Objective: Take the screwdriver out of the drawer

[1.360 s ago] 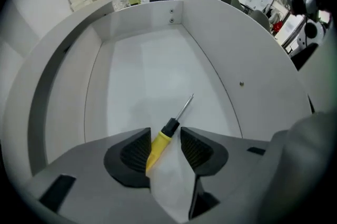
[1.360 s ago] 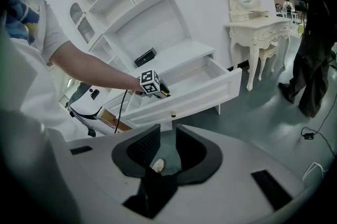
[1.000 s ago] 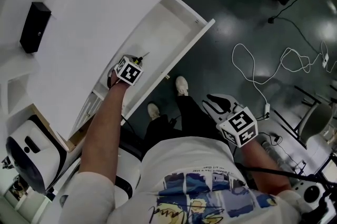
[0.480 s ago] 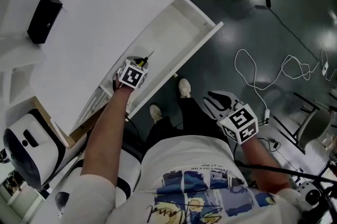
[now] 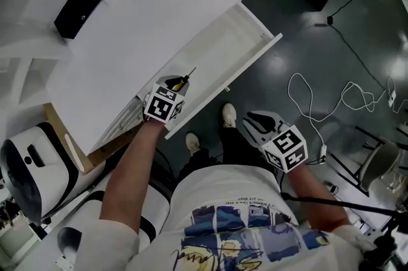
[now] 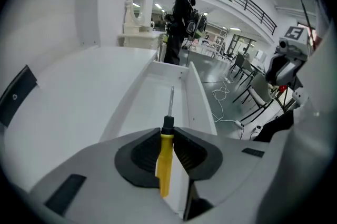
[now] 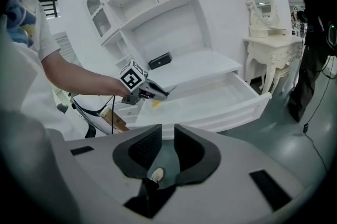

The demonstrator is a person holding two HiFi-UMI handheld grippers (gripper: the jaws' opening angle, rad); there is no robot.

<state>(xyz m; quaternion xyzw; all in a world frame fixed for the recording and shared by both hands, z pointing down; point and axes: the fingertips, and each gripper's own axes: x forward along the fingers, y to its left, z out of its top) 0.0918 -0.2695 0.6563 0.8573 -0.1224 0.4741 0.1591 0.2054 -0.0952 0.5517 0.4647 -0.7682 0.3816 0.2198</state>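
Observation:
My left gripper (image 5: 176, 85) is shut on a screwdriver (image 6: 165, 158) with a yellow handle, its black collar and metal shaft sticking out past the jaws. It hangs above the near end of the open white drawer (image 5: 237, 40), which looks bare inside (image 6: 158, 96). The right gripper view shows the same grip, with the left gripper (image 7: 151, 92) and a bit of yellow handle (image 7: 156, 104) over the drawer (image 7: 226, 95). My right gripper (image 5: 254, 122) is off to the right above the dark floor. Its jaws (image 7: 167, 150) are closing with nothing between them.
A black box (image 5: 78, 0) lies on the white desk top (image 5: 146, 21). White cables (image 5: 319, 91) trail over the floor at right. A white dressing table (image 7: 269, 38) stands beyond the drawer and a person (image 6: 179, 22) behind it. Shelves (image 7: 137, 1) rise above the desk.
My left gripper has lifted up from the drawer's inside with the screwdriver in its jaws. The right gripper has shifted a little above the floor, and its jaws look narrower.

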